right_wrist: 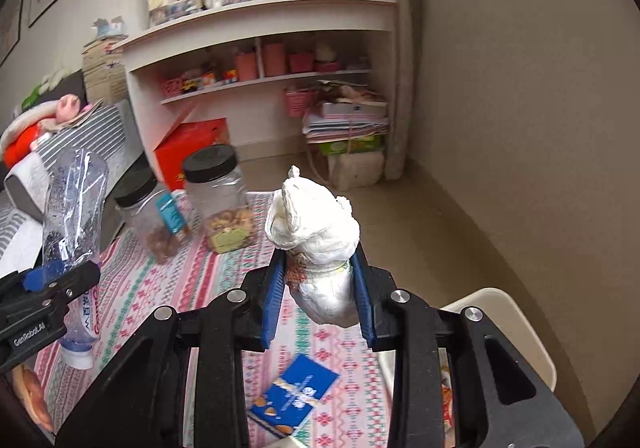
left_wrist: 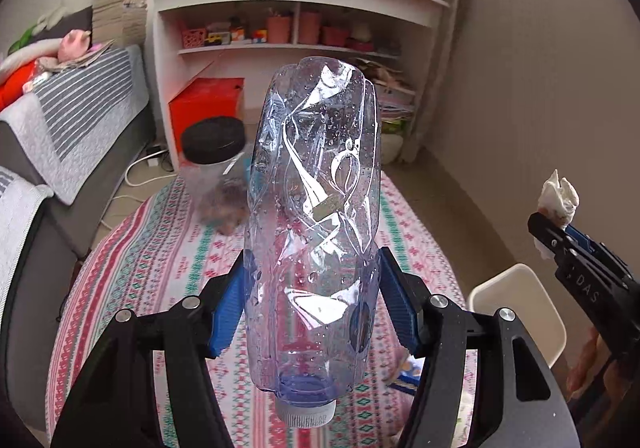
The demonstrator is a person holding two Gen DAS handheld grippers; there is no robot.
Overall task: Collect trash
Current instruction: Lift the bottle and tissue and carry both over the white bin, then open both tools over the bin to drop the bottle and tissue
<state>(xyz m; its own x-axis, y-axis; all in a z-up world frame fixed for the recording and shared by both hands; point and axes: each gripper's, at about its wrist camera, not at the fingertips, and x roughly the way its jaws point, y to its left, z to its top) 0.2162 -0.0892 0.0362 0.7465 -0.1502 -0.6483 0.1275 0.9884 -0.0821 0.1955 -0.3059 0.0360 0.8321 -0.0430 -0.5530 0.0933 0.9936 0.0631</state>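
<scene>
A crushed clear plastic bottle, white cap toward the camera, fills the middle of the left wrist view. My left gripper is shut on its lower body with both blue pads pressed against it. That bottle and left gripper also show at the left edge of the right wrist view. A crumpled white tissue wad with a foil-like lump under it sits between the pads of my right gripper, which is shut on it. The same wad appears at the right of the left wrist view, above the table.
A round table with a pink patterned cloth carries two black-lidded snack jars and a blue packet. A cream bin stands at the table's right. Sofa at left, white shelves and a red box behind.
</scene>
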